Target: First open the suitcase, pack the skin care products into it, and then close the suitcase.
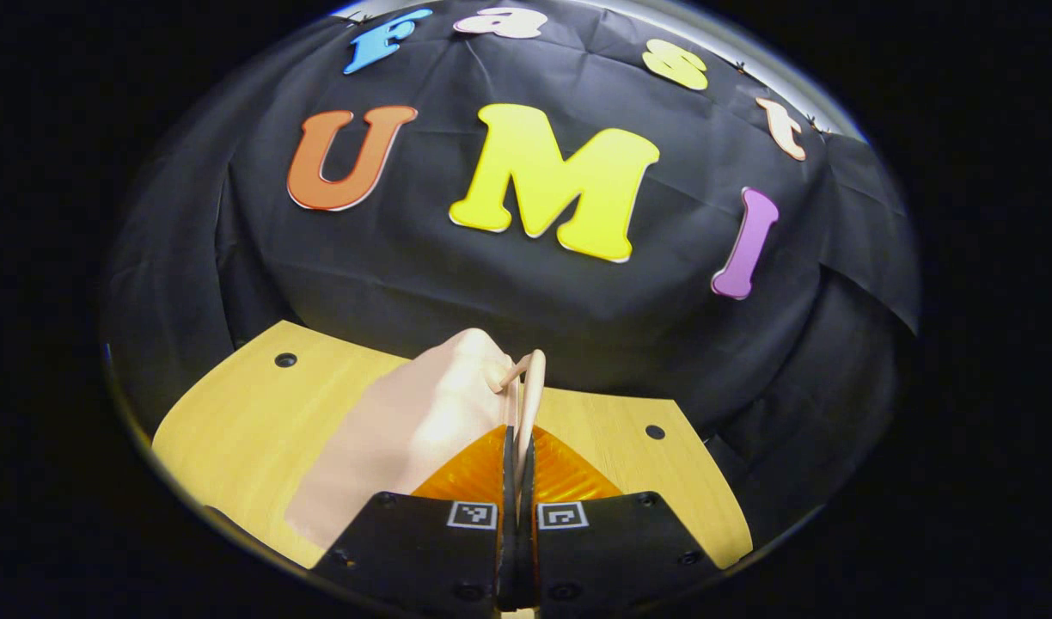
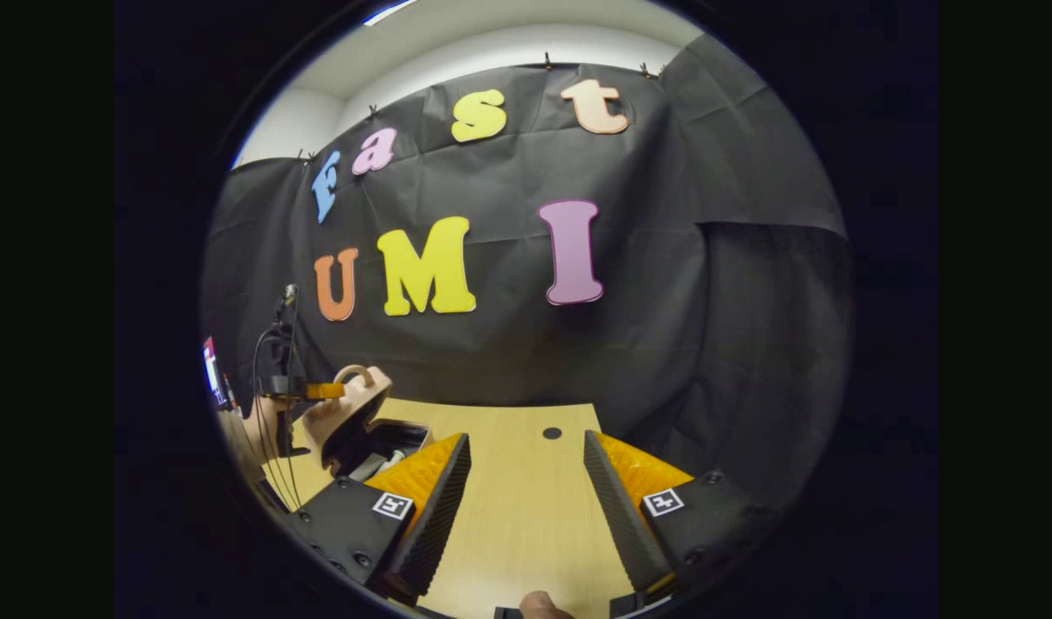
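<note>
My left gripper [image 1: 517, 443] is shut on the thin loop handle [image 1: 533, 387] of the pale pink suitcase [image 1: 406, 430], whose lid rises just ahead of the fingers. In the right gripper view the suitcase [image 2: 354, 411] stands at the table's left with its lid tilted up and its dark inside [image 2: 380, 443] showing. A small pale item lies inside; I cannot tell what it is. A hand [image 2: 255, 430] holds the left gripper [image 2: 320, 391] at the handle [image 2: 354, 371]. My right gripper [image 2: 526, 507] is open over bare table, with nothing between its fingers.
The light wooden table [image 2: 509, 447] has a small round hole [image 2: 552, 433] near its far edge. Black cloth hangs close behind the table. Cables and part of a screen [image 2: 210, 370] sit at the far left.
</note>
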`<move>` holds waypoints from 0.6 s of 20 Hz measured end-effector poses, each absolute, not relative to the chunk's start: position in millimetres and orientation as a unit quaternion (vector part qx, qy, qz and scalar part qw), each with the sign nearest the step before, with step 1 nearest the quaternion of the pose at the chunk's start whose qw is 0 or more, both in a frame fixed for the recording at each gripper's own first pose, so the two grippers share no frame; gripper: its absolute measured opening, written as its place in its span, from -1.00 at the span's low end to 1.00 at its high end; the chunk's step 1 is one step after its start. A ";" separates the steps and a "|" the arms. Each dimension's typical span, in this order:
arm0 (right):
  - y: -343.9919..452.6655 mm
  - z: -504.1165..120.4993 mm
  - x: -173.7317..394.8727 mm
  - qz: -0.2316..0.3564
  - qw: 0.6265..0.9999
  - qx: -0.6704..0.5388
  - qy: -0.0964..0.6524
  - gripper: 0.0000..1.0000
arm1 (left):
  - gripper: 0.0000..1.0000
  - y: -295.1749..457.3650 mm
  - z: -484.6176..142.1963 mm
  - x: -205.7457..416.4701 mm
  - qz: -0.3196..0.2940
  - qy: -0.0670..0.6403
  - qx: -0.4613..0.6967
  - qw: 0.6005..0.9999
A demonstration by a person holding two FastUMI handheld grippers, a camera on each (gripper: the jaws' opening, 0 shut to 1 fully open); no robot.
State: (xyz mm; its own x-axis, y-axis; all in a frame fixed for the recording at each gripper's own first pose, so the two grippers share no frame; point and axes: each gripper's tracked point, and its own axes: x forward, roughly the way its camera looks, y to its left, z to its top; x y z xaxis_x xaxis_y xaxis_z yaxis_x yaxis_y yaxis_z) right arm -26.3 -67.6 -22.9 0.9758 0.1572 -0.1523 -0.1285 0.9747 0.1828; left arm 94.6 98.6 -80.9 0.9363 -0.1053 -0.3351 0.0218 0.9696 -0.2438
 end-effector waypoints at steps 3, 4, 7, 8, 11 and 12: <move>-76.3 -36.9 -28.2 0.075 0.989 0.083 0.098 0.56 | -0.94 71.9 -104.1 101.5 -0.036 0.188 -0.107 0.976; -82.5 -40.8 -27.4 0.073 0.989 0.079 0.100 0.56 | -0.94 63.8 -113.0 104.8 -0.038 0.196 -0.104 0.974; -95.7 -54.2 -27.6 0.071 0.989 0.073 0.111 0.57 | -0.94 40.5 -140.3 110.9 -0.040 0.220 -0.093 0.970; -100.0 -60.2 -27.7 0.070 0.988 0.073 0.117 0.56 | -0.94 35.0 -150.3 111.4 -0.036 0.231 -0.083 0.969; -113.5 -71.7 -28.2 0.063 0.987 0.073 0.127 0.57 | -0.94 15.3 -176.4 110.5 -0.033 0.261 -0.064 0.963; -117.1 -74.0 -27.0 0.059 0.987 0.072 0.128 0.57 | -0.94 12.3 -183.6 110.2 -0.030 0.271 -0.056 0.960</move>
